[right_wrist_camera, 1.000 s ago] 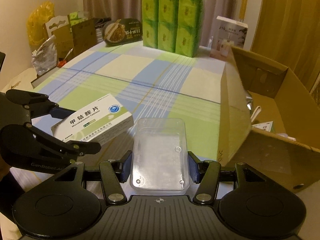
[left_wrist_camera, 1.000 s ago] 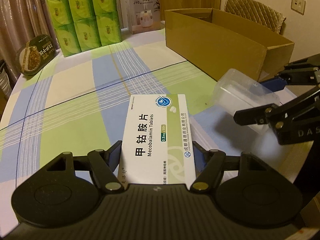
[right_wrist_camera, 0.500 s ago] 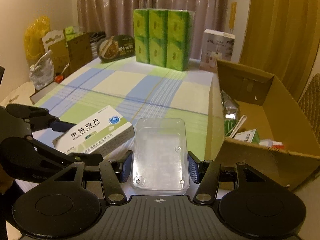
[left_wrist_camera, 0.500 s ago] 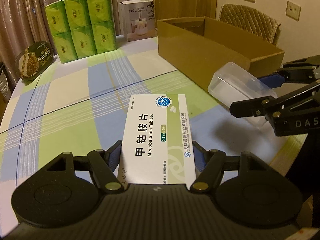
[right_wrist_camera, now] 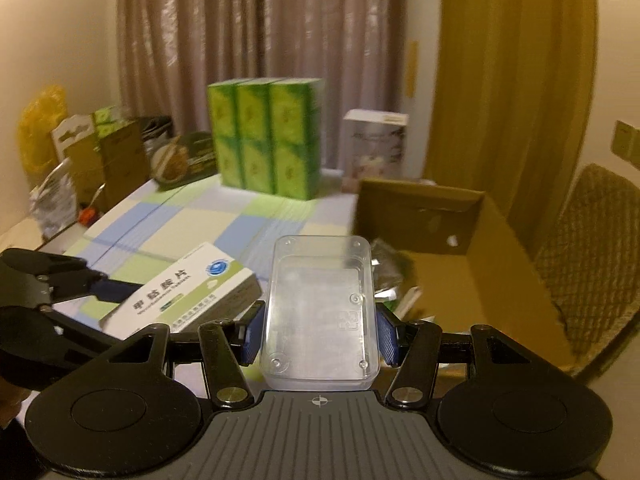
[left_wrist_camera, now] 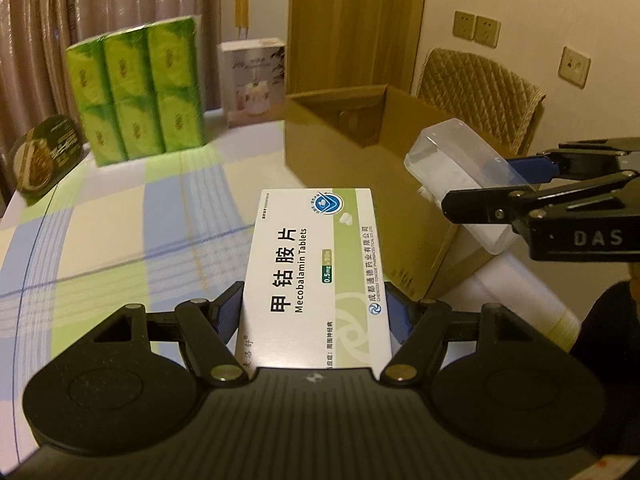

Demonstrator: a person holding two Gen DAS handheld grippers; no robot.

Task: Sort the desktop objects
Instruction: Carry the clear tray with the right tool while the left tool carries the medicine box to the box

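**Both claws loaded beside the carton**

The left claw (left_wrist_camera: 316, 312) pinches a white and green pill box (left_wrist_camera: 316, 272) by its long sides, blue pads pressed against both edges. The box lies flat between the fingers, label up, its far end jutting forward above the checked counter (left_wrist_camera: 120, 240). In the right wrist view the same pill box (right_wrist_camera: 188, 292) shows at lower left, held clear of the cloth, with the left claw's black linkage beside it.

The right claw (right_wrist_camera: 320, 330) pinches a clear plastic case (right_wrist_camera: 320, 312) by its long sides, blue pads (right_wrist_camera: 386, 338) tight against its walls. The case is held in the air, its far end reaching over the near corner of the open carton (right_wrist_camera: 496, 240). From the left wrist view the case (left_wrist_camera: 460, 172) hangs at the right, in front of the carton's (left_wrist_camera: 340, 152) near side, and the right claw's arms close around it.

Inside the carton lie a few items, dark and blurred, too unclear to name. At the counter's far end stand a green tissue pack (right_wrist_camera: 266, 136) and a white carton (right_wrist_camera: 376, 148); a round dark tin (left_wrist_camera: 44, 152) leans at the left edge. A quilted chair (right_wrist_camera: 588, 248) stands beyond the carton.
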